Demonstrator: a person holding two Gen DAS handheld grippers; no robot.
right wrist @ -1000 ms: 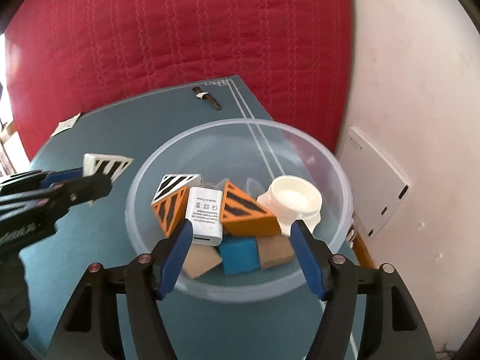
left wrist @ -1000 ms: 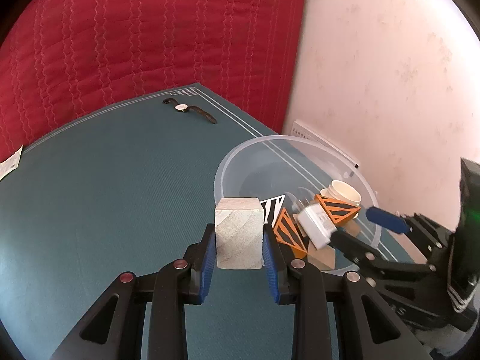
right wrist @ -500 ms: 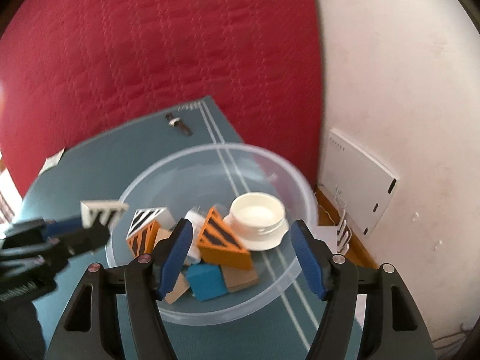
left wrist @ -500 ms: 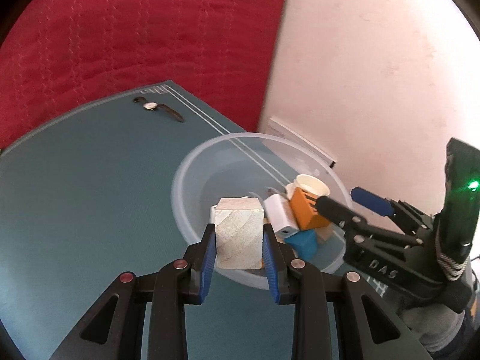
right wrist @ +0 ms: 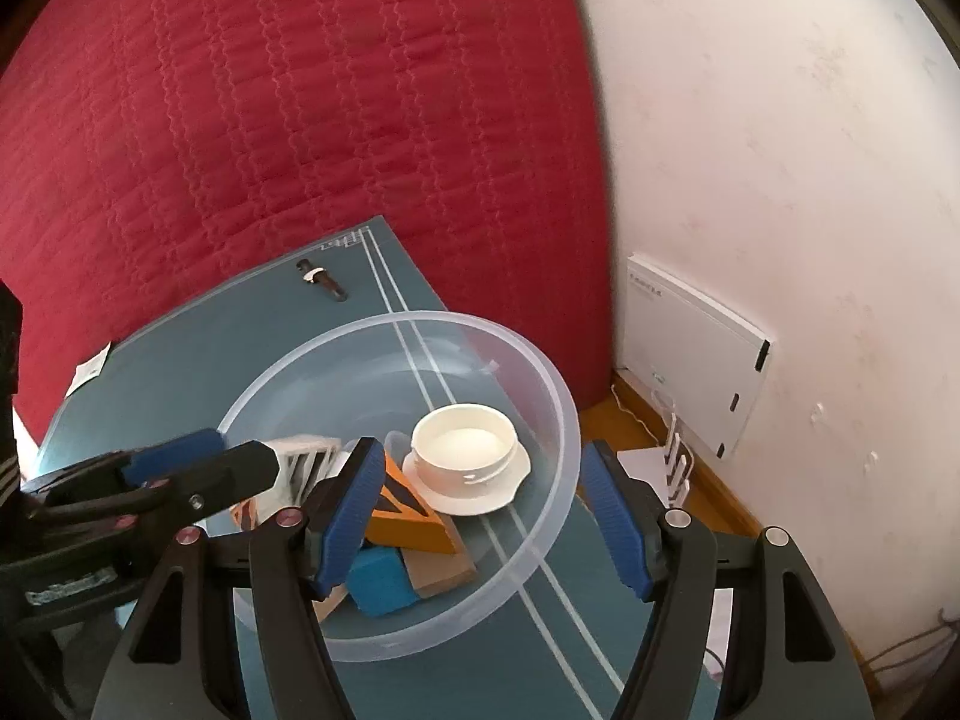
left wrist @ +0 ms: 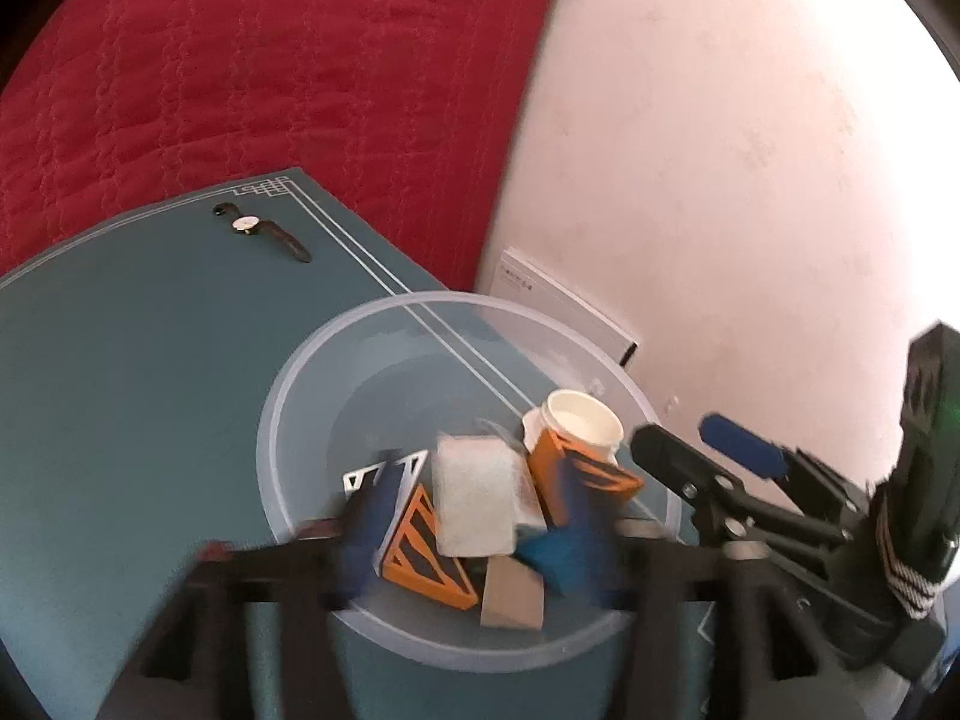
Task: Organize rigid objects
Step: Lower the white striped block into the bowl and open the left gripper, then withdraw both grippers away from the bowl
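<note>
One pale wooden block, blurred, in clear bowl; left jaws just parted, right jaws apart, empty.

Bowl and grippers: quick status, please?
Left gripper jaws just opened over clear bowl; pale wooden block loose between them, on the pile. Right gripper open, empty, at the bowl. Nothing in the way.
</note>
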